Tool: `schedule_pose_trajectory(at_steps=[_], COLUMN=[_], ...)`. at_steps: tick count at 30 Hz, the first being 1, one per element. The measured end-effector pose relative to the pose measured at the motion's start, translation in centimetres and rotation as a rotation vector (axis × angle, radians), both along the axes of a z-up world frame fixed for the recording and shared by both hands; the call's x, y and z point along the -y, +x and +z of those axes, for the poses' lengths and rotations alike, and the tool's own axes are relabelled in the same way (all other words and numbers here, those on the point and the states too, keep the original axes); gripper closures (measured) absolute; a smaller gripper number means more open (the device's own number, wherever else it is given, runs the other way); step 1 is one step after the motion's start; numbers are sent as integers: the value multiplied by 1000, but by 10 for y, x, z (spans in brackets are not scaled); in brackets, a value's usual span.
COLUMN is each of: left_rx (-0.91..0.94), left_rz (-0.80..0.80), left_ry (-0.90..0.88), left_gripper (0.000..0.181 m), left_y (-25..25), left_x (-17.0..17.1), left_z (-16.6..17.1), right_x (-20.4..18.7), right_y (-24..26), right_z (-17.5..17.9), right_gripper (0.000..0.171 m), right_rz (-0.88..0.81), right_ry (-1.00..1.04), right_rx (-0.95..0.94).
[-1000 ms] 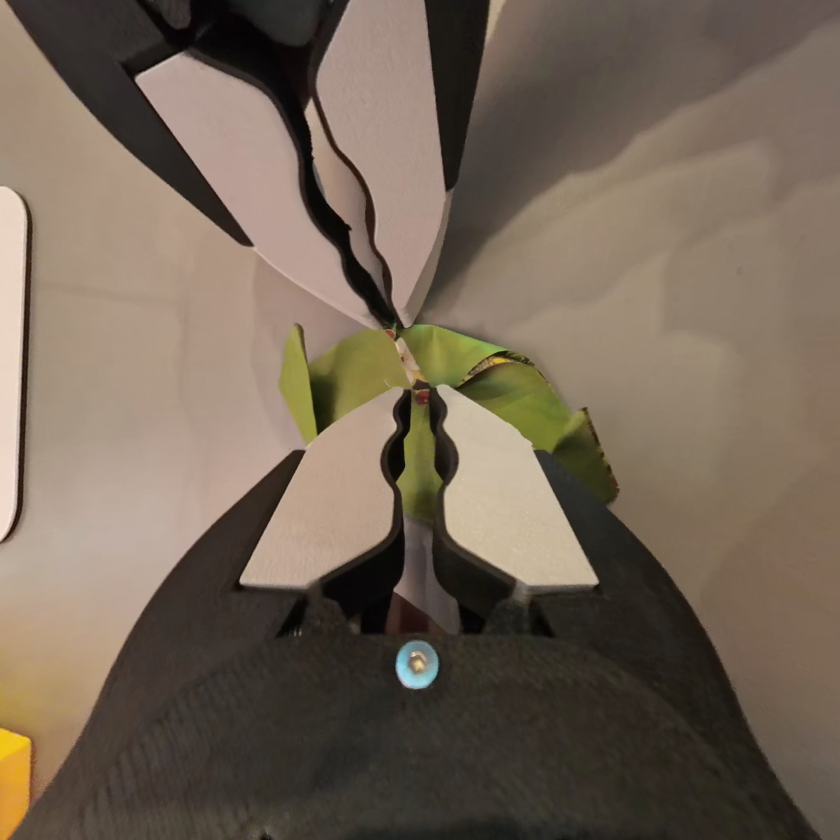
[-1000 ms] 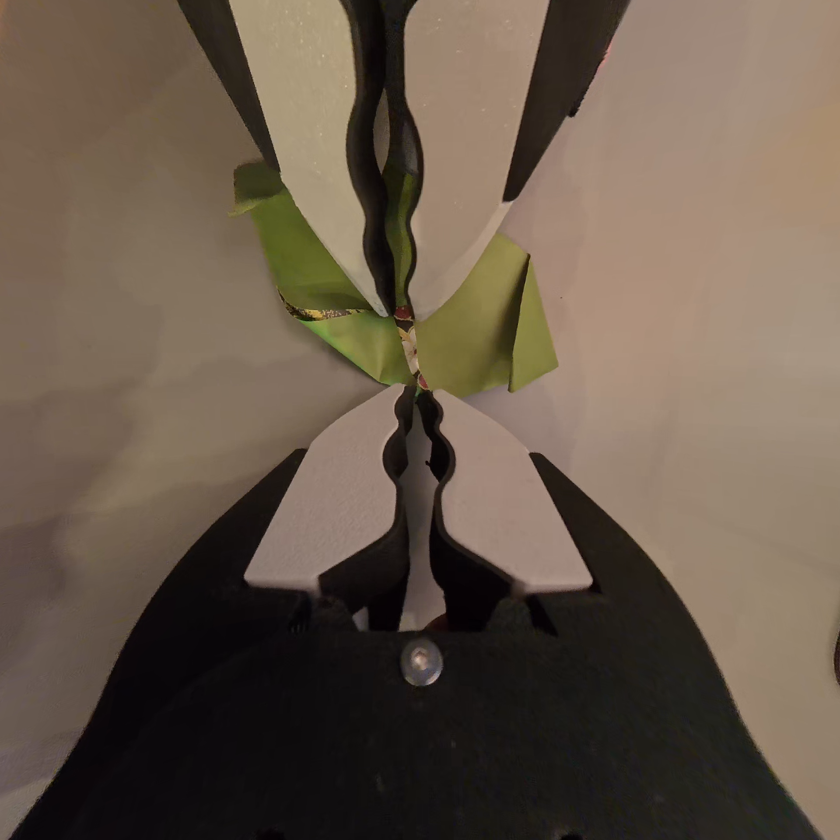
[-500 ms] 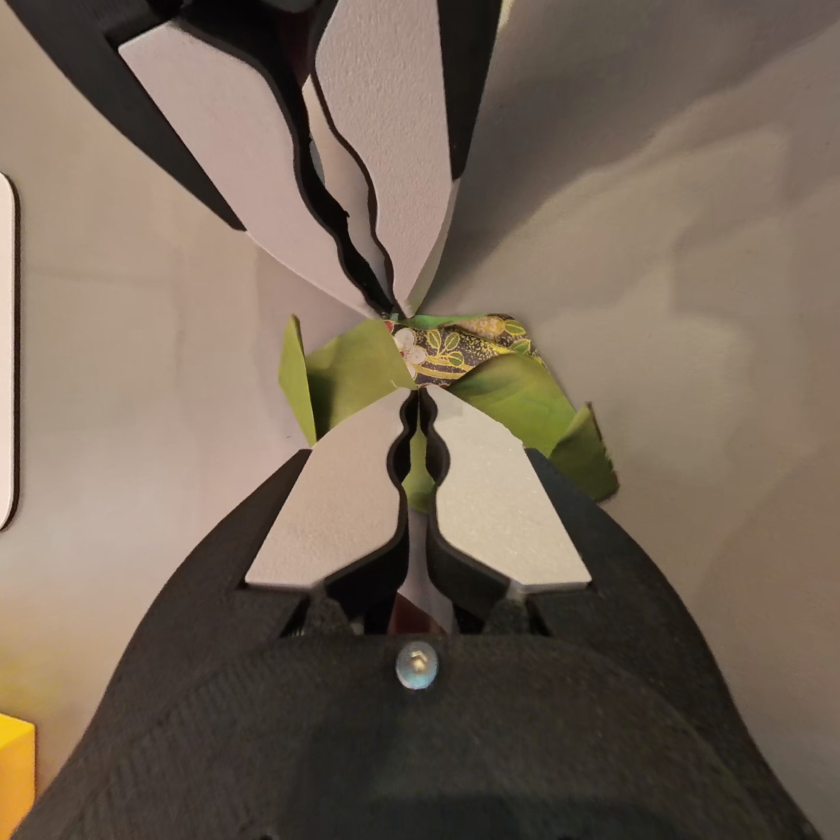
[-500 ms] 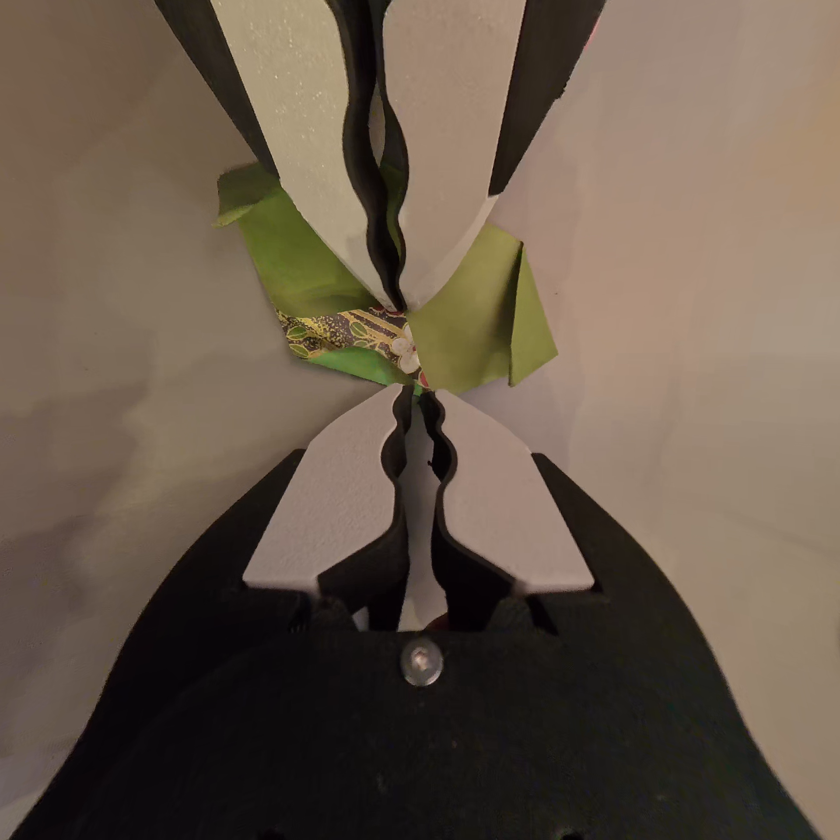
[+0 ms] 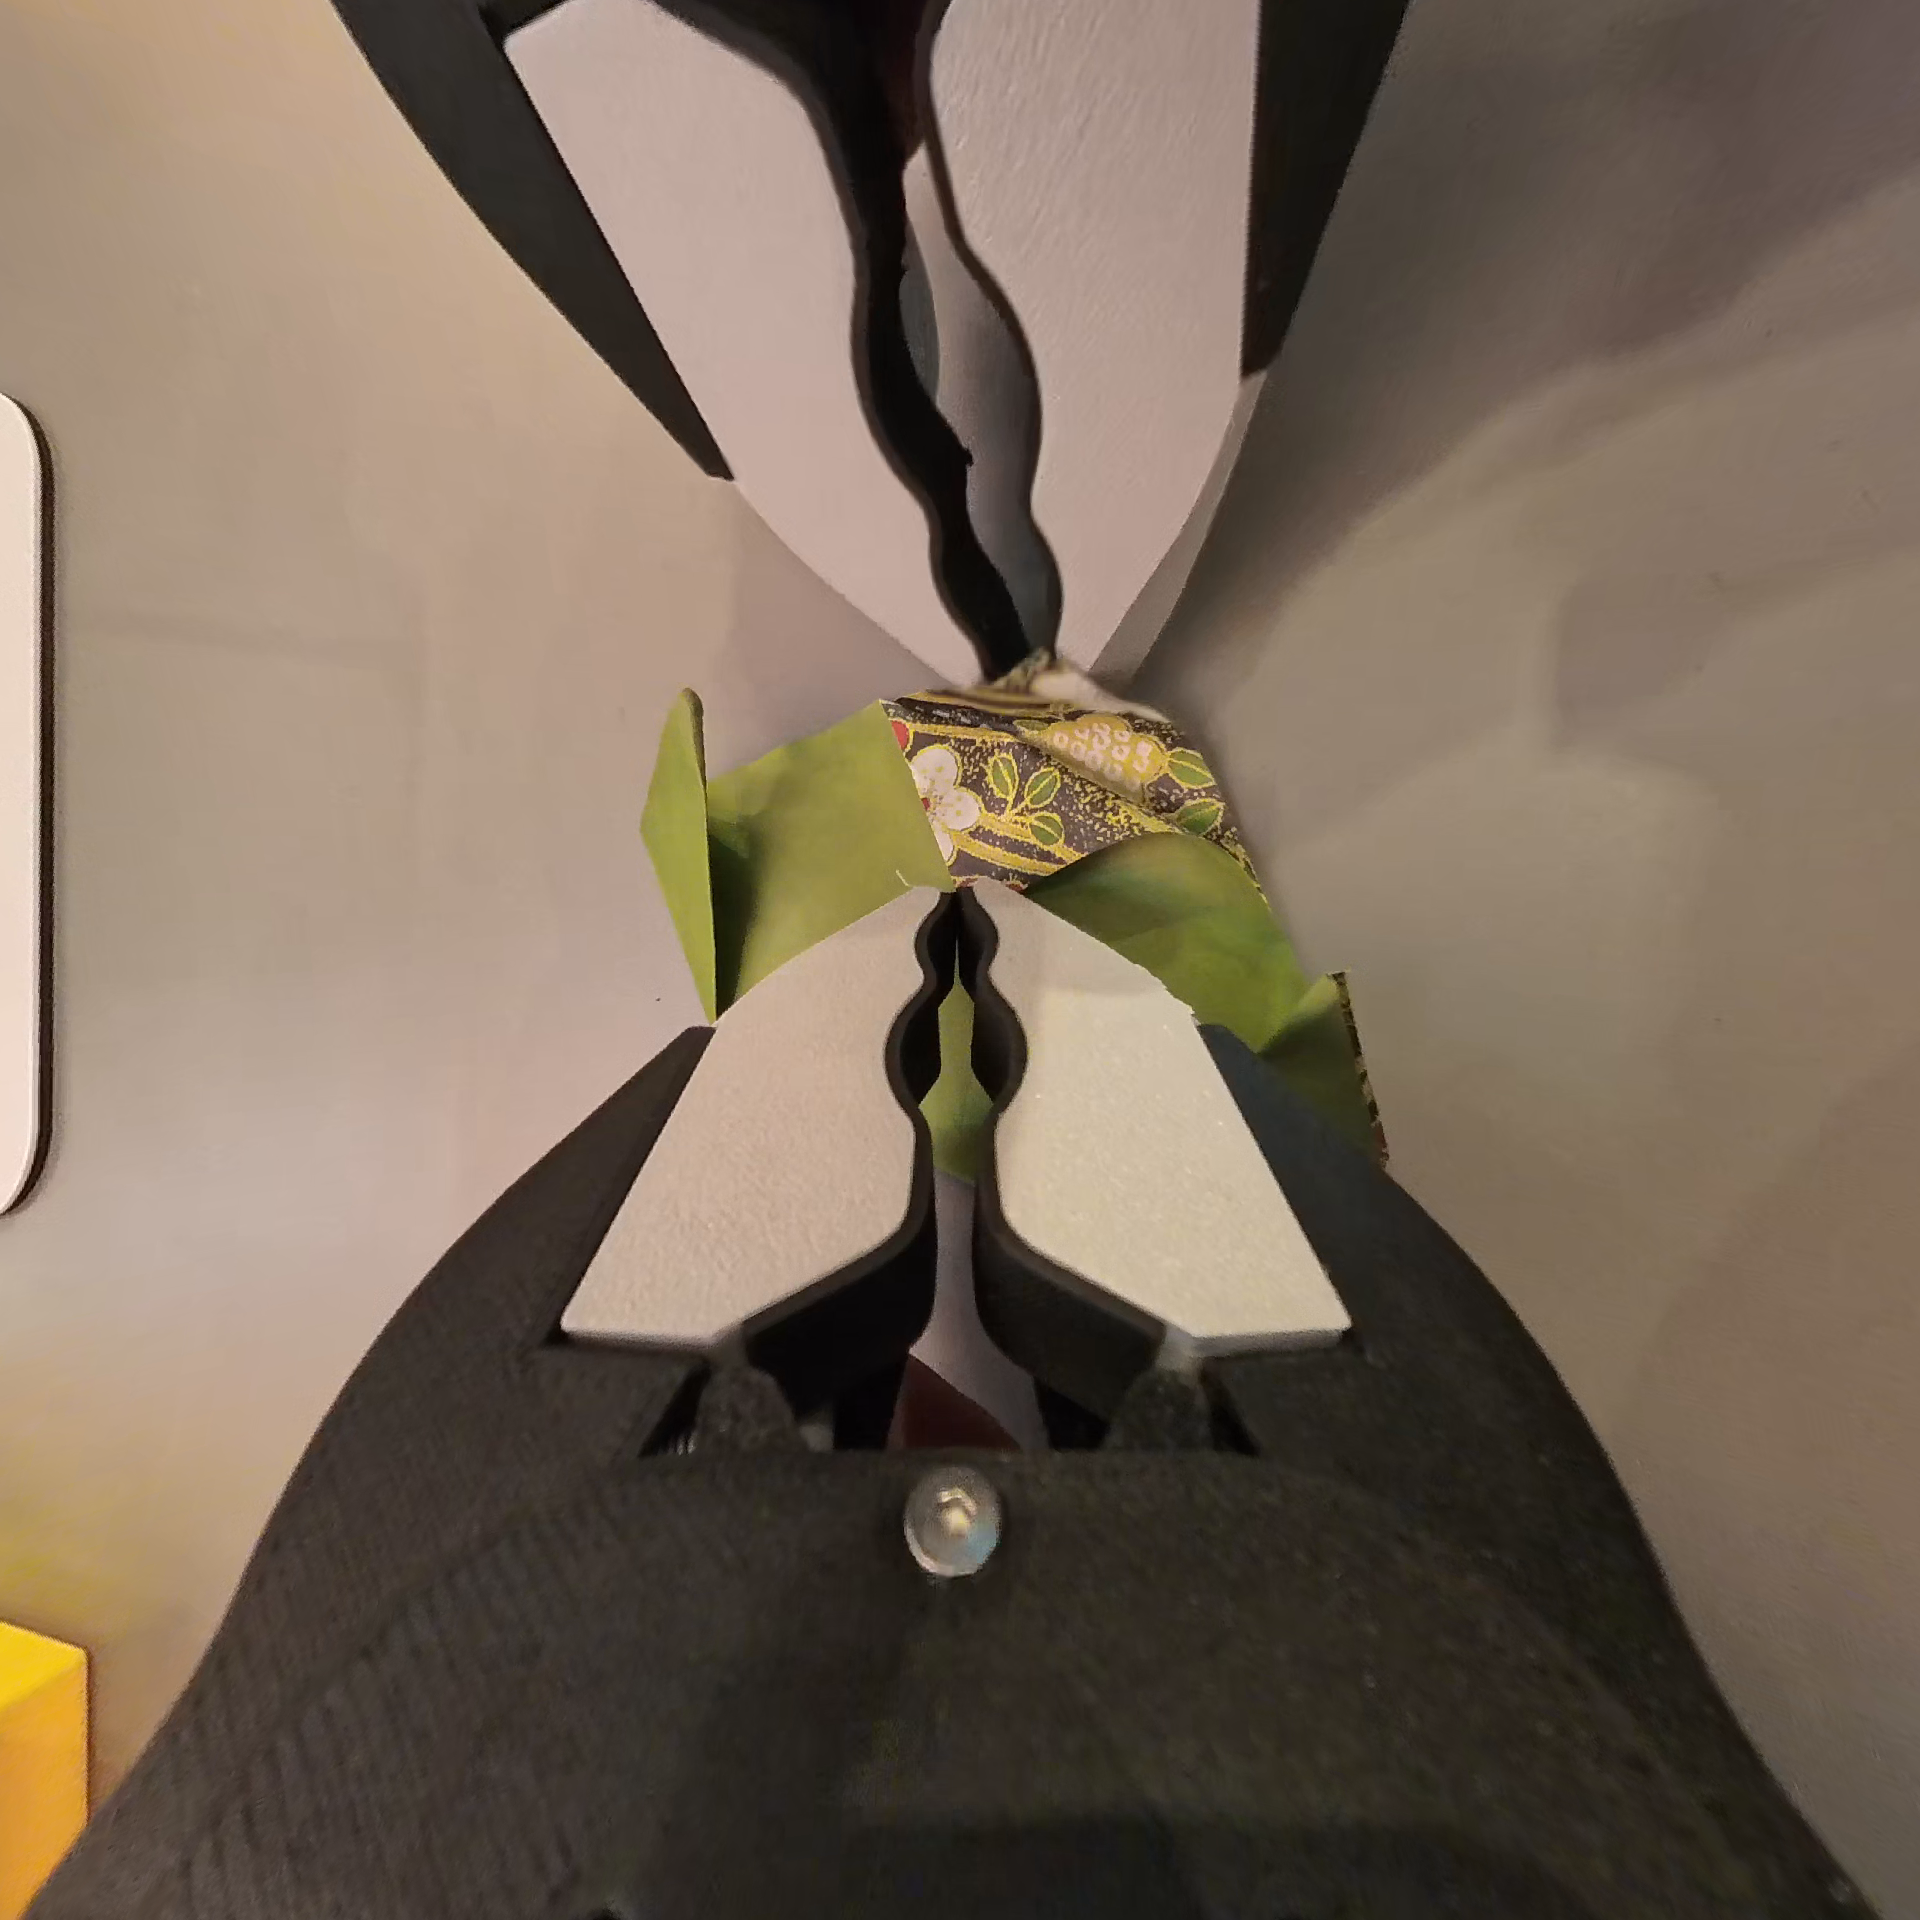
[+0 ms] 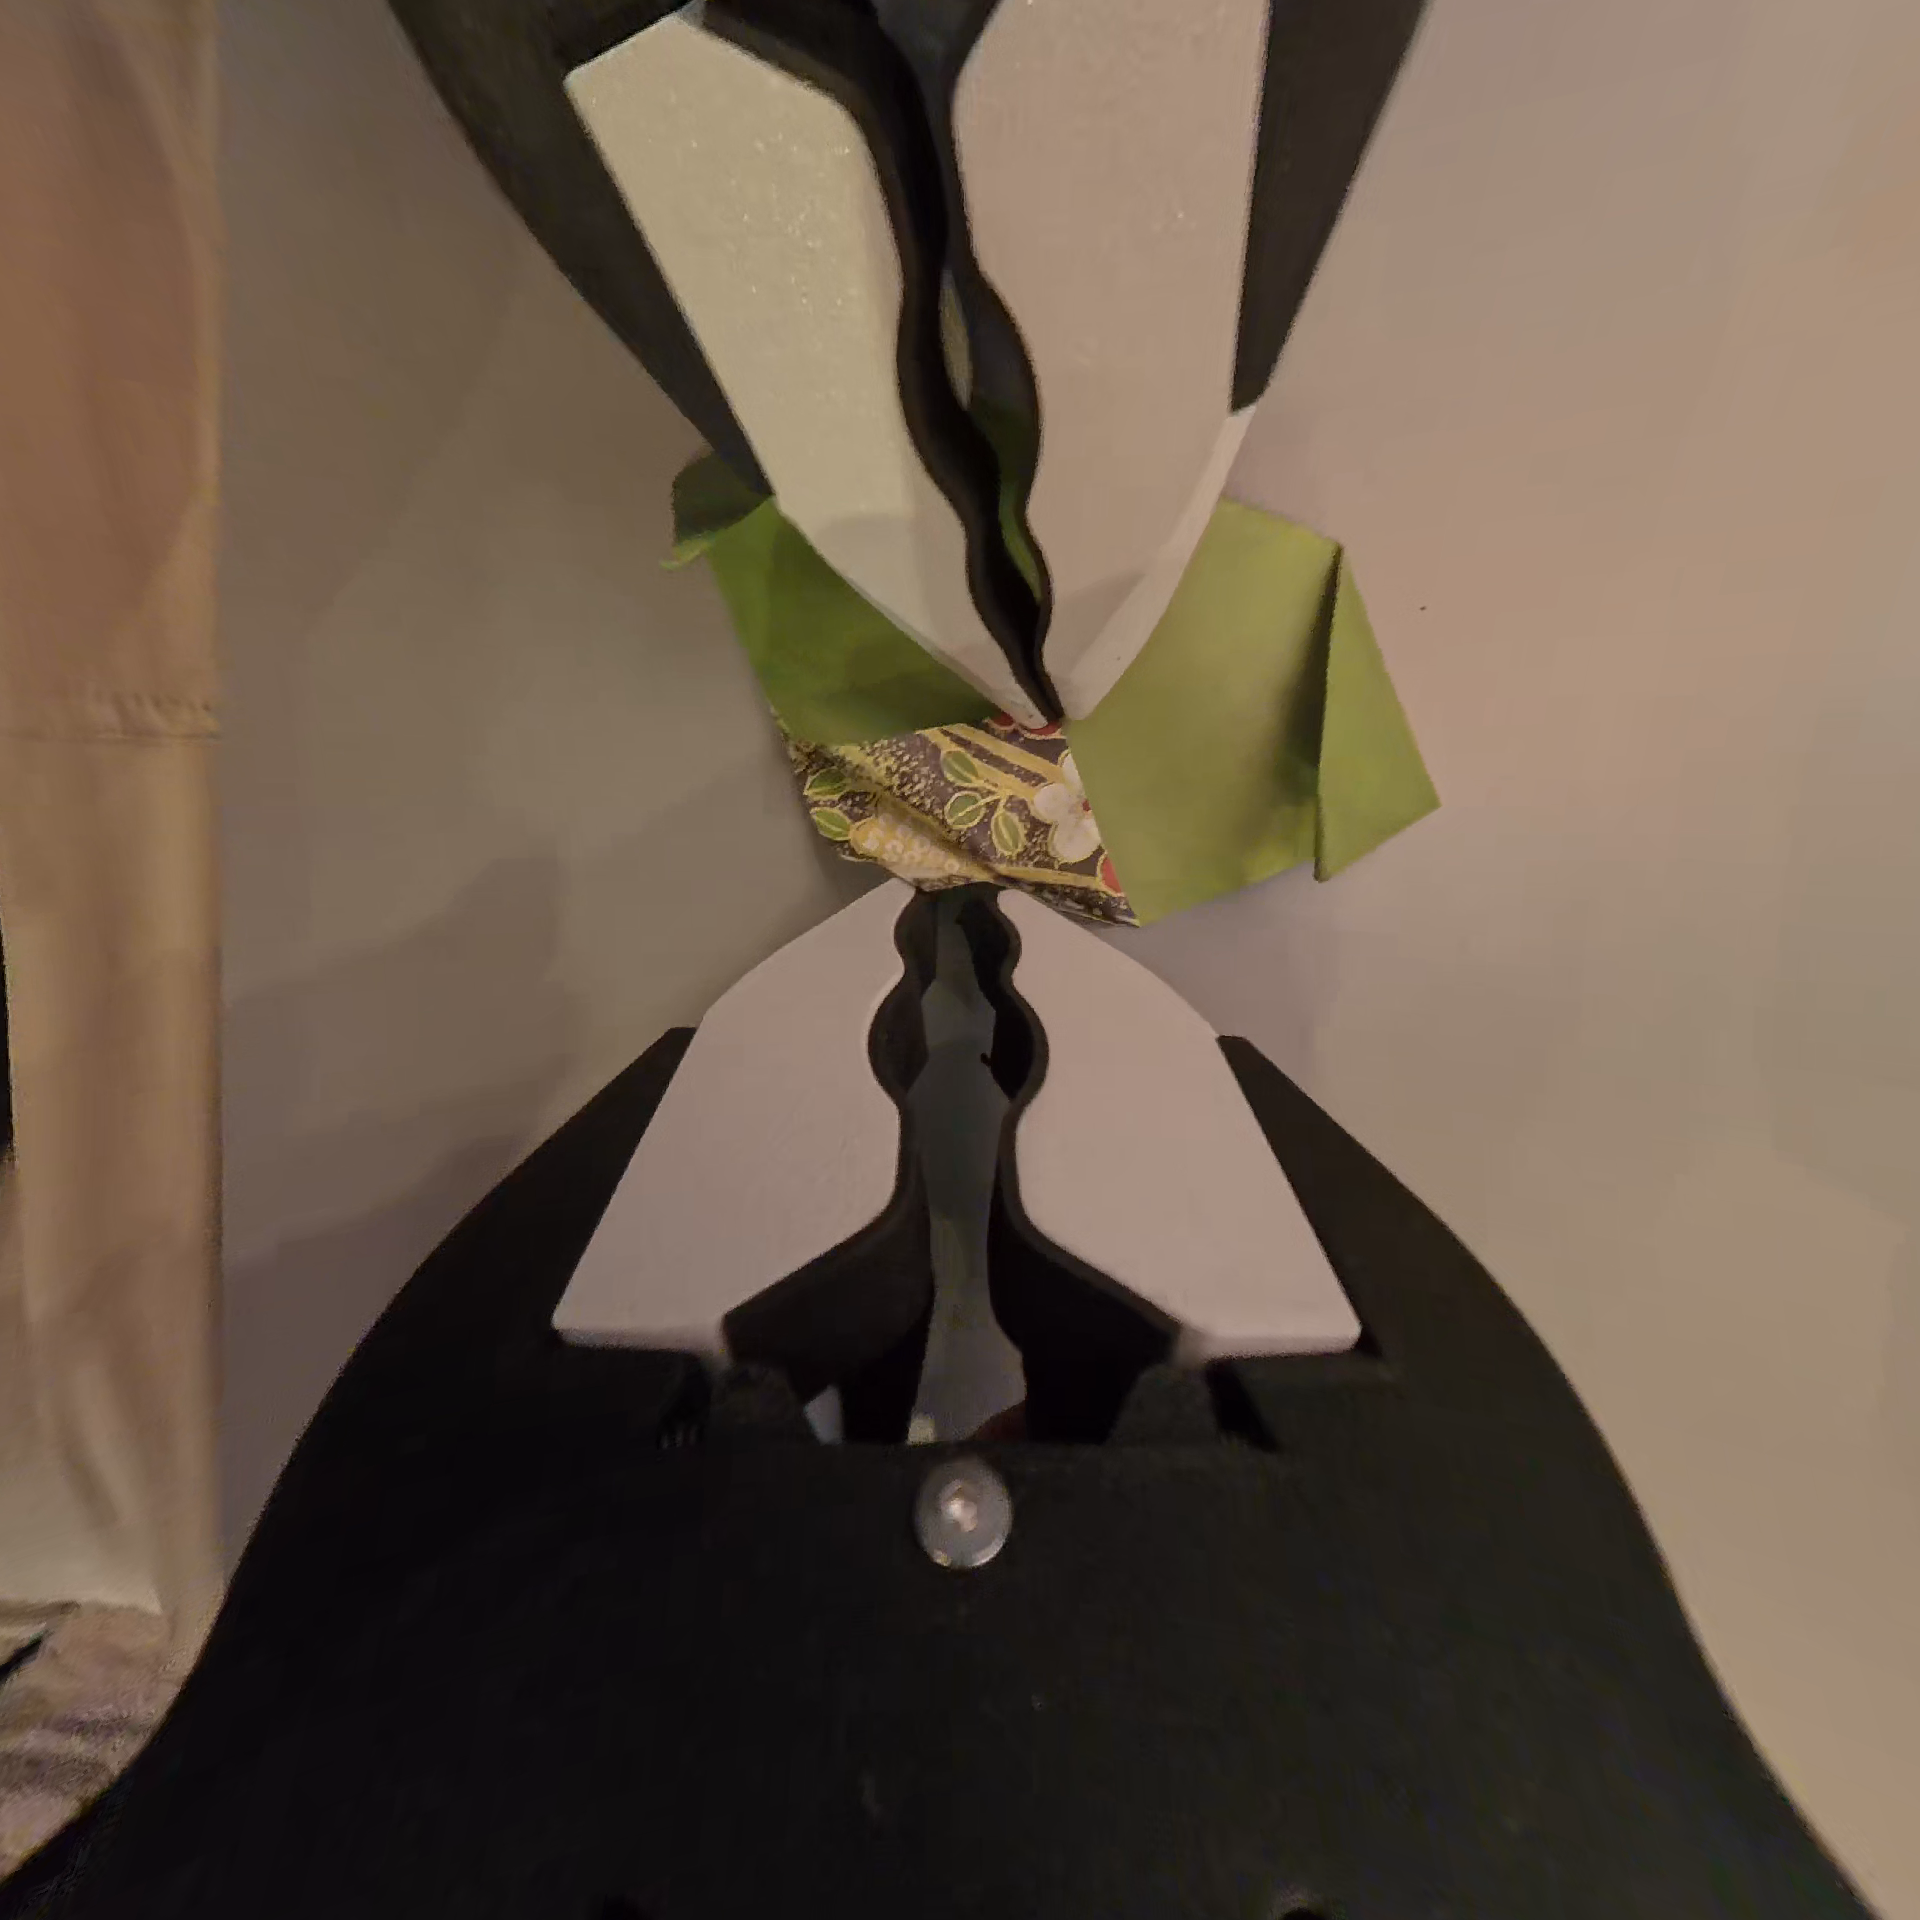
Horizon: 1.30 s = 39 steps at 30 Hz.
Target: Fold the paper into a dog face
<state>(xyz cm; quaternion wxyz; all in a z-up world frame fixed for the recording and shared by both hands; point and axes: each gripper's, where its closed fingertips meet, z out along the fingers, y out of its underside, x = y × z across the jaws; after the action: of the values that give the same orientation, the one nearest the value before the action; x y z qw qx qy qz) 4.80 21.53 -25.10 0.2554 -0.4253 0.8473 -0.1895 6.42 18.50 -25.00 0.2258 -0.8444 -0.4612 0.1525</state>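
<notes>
The origami paper [image 5: 821, 831] is plain green on one face and carries a dark floral print [image 6: 966, 800] on the other. It is held in the air above a pale grey tabletop [image 5: 364, 675], between two opposed grippers. Several folds are already in place: a flap stands folded at one outer edge [image 6: 1361, 717], and creased green panels lie on both sides of the centre. The printed face is exposed in a band across the middle.

The left gripper [image 5: 956, 899] is closed, its tips pinching the near green edge of the paper. The right gripper [image 6: 951, 904] is also closed, gripping the printed portion at its tips. Each gripper appears opposite the other in the other's view.

Judgement: the work is at a mid stage. No recognisable dog face is visible yet; ear and snout shaping appear to remain.

A white rounded board [image 5: 16, 800] and a yellow block [image 5: 36, 1766] lie well apart to the side.
</notes>
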Motion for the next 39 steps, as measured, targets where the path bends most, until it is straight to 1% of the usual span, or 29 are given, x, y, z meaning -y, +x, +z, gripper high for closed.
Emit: schedule_pose_trajectory(at_steps=[1,6,10,20,23,27,34,39], left_rx=[0,1,2,3,1,1,1,1], left_rz=[1,0,2,3,4,4,3,2], left_ry=[-1,0,-3,-7,-7,-6,-8,-3], left_gripper=[181,181,181,181,181,181,181,181], left_y=[0,0,0,0,0,0,0,0], left_x=[0,0,0,0,0,-1,0,0], left_z=[0,0,0,0,0,0,0,0], right_x=[-2,-8,-11,-14,-14,-16,-16,-18], right_y=[0,1,1,0,-1,-3,-3,-4], right_z=[0,2,1,7,3,8,4,7], right_gripper=[165,165,165,166,166,166,166,166], right_rz=[-21,-82,-96,-73,-65,-84,-70,-87], right_ry=[4,46,63,98,91,90,89,76], right_rx=[-9,-13,5,24,36,-6,27,-1])
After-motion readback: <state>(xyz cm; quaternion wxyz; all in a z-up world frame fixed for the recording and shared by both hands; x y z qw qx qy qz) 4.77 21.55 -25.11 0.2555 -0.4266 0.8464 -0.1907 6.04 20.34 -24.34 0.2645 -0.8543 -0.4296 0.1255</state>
